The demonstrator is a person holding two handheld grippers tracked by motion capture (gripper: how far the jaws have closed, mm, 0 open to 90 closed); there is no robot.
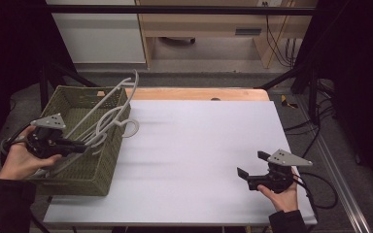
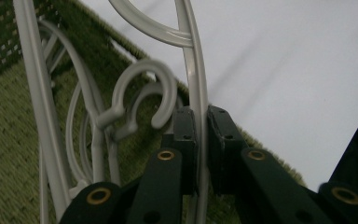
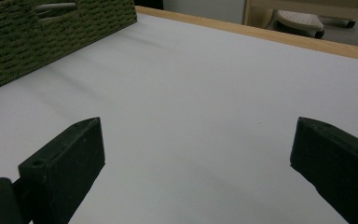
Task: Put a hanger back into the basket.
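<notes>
At nine o'clock on the worktop (image 1: 199, 145), over the basket (image 1: 85, 174), my left claw (image 2: 200, 126) pinches a hanger (image 2: 195, 70), its rod probably running toward one o'clock. My right claw (image 1: 248, 167) waits spread at four o'clock.

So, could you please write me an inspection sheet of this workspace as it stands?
Surface: white table, bare in the middle, wooden strip along the far edge.
Job's things: grey hangers piled in the green woven basket, some sticking out over its rim.
Clutter: nothing seen.
Grippers: left tool shut on one hanger's bar; right tool open, nothing between its jaws, over bare table.
Cables: one trails from each tool; more lie on the floor at right.
Surroundings: dark frame, wooden furniture beyond.
</notes>
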